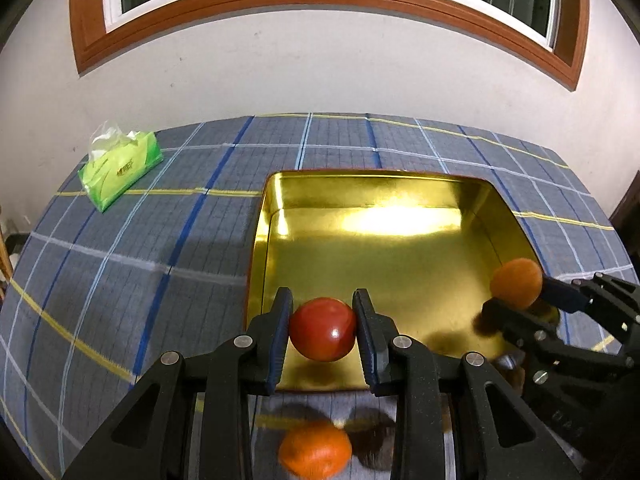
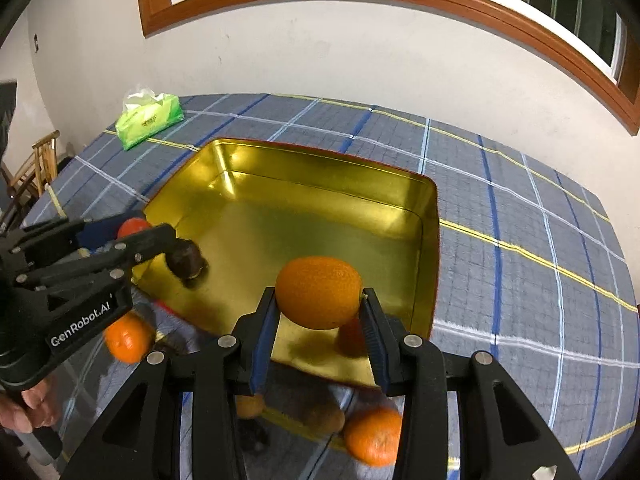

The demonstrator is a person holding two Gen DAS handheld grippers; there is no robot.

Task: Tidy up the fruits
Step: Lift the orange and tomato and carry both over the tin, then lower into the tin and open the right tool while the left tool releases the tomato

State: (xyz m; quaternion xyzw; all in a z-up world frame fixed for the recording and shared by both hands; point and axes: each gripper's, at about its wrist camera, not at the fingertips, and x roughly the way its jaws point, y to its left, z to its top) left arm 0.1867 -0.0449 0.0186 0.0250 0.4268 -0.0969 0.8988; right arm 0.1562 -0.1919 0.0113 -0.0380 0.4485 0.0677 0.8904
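Observation:
My left gripper (image 1: 322, 330) is shut on a red tomato (image 1: 322, 329) and holds it over the near edge of the gold tray (image 1: 376, 196). My right gripper (image 2: 319, 320) is shut on an orange (image 2: 319, 292) above the tray's (image 2: 430, 240) near right part. The right gripper (image 1: 520, 300) with its orange (image 1: 516, 283) shows at the right of the left wrist view. The left gripper (image 2: 156, 236) and tomato (image 2: 134, 227) show at the left of the right wrist view. Loose oranges (image 1: 315, 456) (image 2: 374, 436) (image 2: 128, 342) lie on the cloth before the tray.
A green tissue pack (image 1: 120, 168) lies at the far left of the checked tablecloth (image 1: 120, 260). A dark round fruit (image 2: 186, 262) sits at the tray's near left edge. Brownish fruits (image 2: 326, 418) lie beneath my right gripper. A wall and window stand behind the table; a wooden chair (image 2: 38, 164) stands left.

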